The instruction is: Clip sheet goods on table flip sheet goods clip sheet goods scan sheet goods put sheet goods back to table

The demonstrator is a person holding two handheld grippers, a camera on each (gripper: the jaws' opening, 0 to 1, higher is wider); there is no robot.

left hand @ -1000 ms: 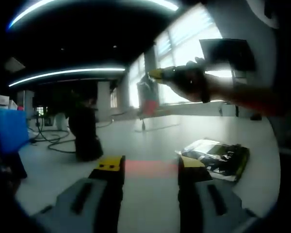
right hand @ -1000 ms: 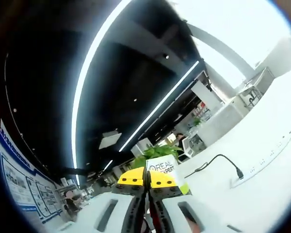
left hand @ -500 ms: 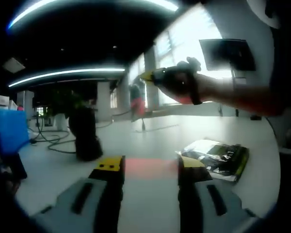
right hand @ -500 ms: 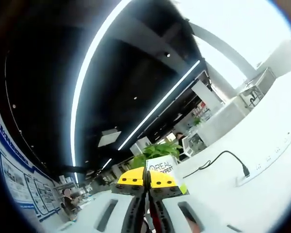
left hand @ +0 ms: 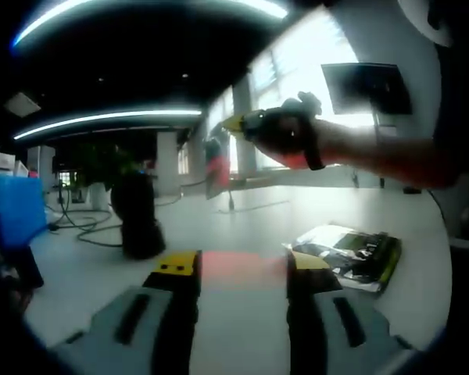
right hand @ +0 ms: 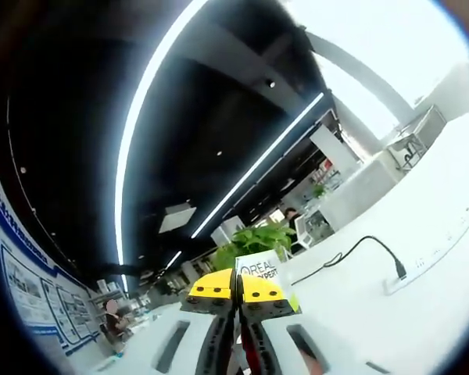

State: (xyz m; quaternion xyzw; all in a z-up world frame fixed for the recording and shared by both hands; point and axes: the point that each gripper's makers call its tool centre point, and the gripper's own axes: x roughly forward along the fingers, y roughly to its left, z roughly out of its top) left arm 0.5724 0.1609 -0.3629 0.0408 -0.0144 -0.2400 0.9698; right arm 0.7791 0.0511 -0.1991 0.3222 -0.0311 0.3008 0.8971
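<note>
Right gripper view: tongs (right hand: 238, 287) pinch sachet (right hand: 259, 268), seemingly mostly hidden.

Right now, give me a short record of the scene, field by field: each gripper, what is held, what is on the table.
left gripper: open, low over the white table, holding nothing
right gripper: shut on a flat sachet, raised off the table; also seen in the left gripper view held up by a hand
held sachet: white printed face toward the right gripper's camera
on the table: stack of dark packets beside the left gripper; black scanner stand farther back
red glow: patch on the table between the left gripper's jaws
</note>
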